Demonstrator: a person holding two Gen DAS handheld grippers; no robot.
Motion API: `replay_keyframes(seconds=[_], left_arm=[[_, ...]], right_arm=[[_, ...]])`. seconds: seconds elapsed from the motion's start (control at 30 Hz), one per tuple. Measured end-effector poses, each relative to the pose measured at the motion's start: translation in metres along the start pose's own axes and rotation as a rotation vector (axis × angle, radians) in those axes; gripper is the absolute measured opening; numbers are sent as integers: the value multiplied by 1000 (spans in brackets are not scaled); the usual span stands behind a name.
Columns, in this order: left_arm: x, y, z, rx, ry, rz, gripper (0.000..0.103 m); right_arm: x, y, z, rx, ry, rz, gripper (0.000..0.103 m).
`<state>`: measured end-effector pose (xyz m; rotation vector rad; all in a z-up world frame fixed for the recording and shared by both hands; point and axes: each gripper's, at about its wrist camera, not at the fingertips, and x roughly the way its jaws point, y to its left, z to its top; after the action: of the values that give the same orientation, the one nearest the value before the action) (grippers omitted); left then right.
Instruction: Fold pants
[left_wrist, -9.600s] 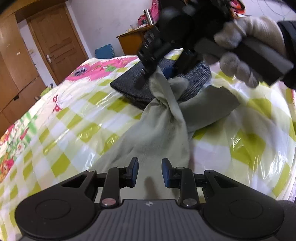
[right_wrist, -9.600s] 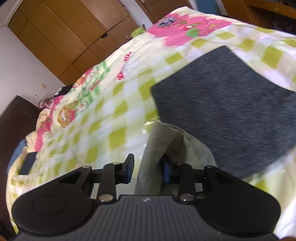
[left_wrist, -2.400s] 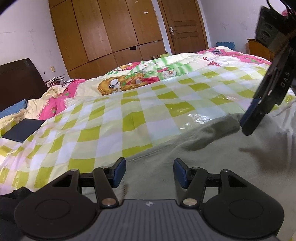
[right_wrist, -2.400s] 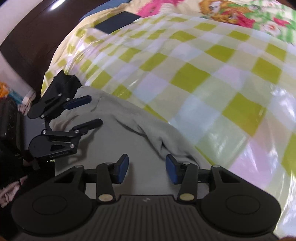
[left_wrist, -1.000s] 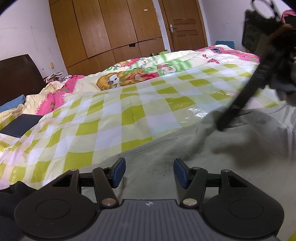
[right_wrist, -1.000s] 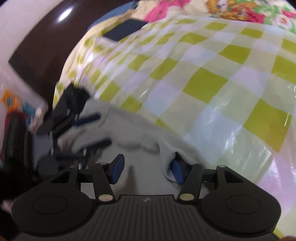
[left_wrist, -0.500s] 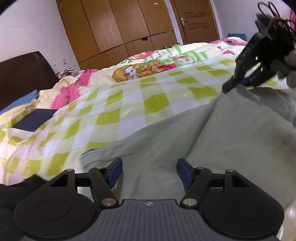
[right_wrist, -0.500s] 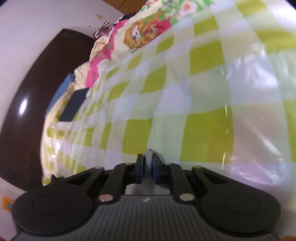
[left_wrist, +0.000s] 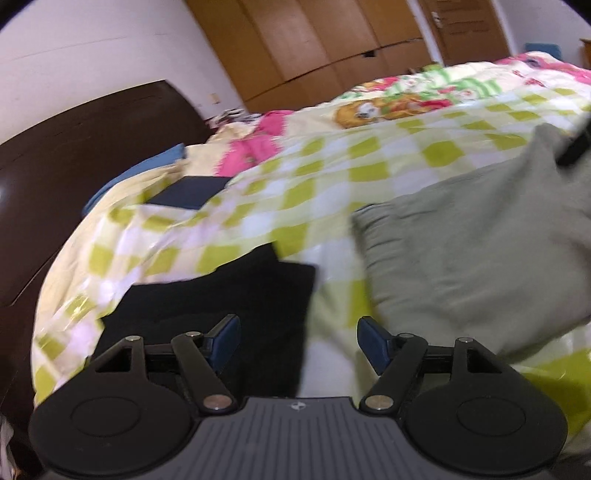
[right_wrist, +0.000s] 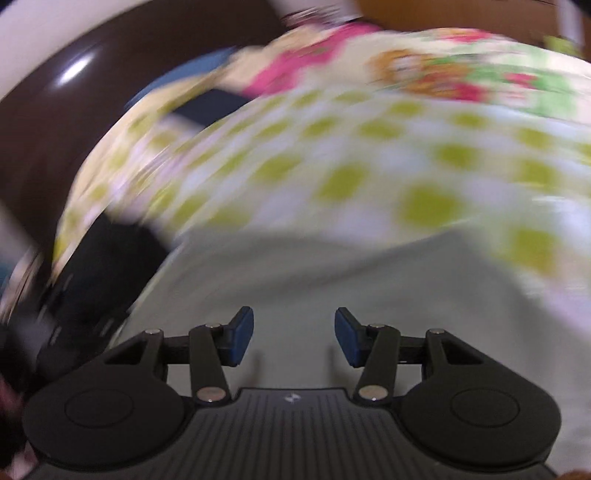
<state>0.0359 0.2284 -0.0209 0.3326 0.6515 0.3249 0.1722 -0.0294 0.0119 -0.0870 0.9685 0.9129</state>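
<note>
The pants (left_wrist: 476, 251), grey-green & matte, are seen lying as a folded slab on the checked cover (left_wrist: 332, 173) of the bed, filling the right of the left wrist view w/ a corner pointing toward the headboard; in the right wrist view, blurred, the same pale cloth (right_wrist: 332, 280) is spread directly under & ahead of the fingers. The fabric is judged soft, limp & light, prob. knit: no shape is held when lifted, layers are likely to slide apart unless pinched together, and nothing is fragile. A hold is best taken at a corner or along a doubled edge, both layers caught at once, w/ the two grips set well apart so the span stays taut. The left gripper (left_wrist: 299, 345) is seen spread wide & empty, its jaws having just been opening, w/ nothing between them; it is aimed at the gap between the pants & a black garment (left_wrist: 221, 306). The right gripper (right_wrist: 293, 341) is seen parted about halfway, jaws just reopened, cloth below but not pinched. The cover is glossy, so slipping of the stack is to be expected if dragged. The black garment lies just beside the near-left corner of the pants & could be snagged by mistake. Farther off a dark flat item (left_wrist: 188, 192), a pink patterned quilt (left_wrist: 406, 103), the dark headboard (left_wrist: 74, 147) & wooden wardrobes (left_wrist: 332, 40) are seen, none in the way.
</note>
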Motion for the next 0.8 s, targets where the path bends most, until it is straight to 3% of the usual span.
replay_keyframes(seconds=[0.13,0.23,0.3,0.37,0.4,0.43,0.5,0.53,0.7,0.8], left_arm=[[-13,23,-10,-55,-19,17,83],[-20,36,-16,-101,-23,12,83],[-24,44,-20,-133,-26,0,83],[-26,48,-22,-161,-24,-19,83],[-27,49,-23,-171,-27,-31,83],[-29,49,-24,-176,-32,-44,83],[-34,49,-25,-167,-49,-64,83],[-35,48,-25,-159,-56,-69,83],[-35,45,-28,-152,-68,-97,83],[-35,45,-28,-165,-72,-103,83]], right_arm=[[30,71,-9,-176,68,93,51],[53,111,-15,-349,106,77,58],[62,130,-25,-467,84,38,59],[78,140,-23,-496,78,2,58],[85,140,-20,-484,80,-31,53],[90,136,-15,-452,82,-50,39],[87,121,2,-303,83,-20,18],[81,112,11,-224,64,-5,13],[34,80,50,2,-98,-7,8],[6,71,66,50,-224,-36,8]])
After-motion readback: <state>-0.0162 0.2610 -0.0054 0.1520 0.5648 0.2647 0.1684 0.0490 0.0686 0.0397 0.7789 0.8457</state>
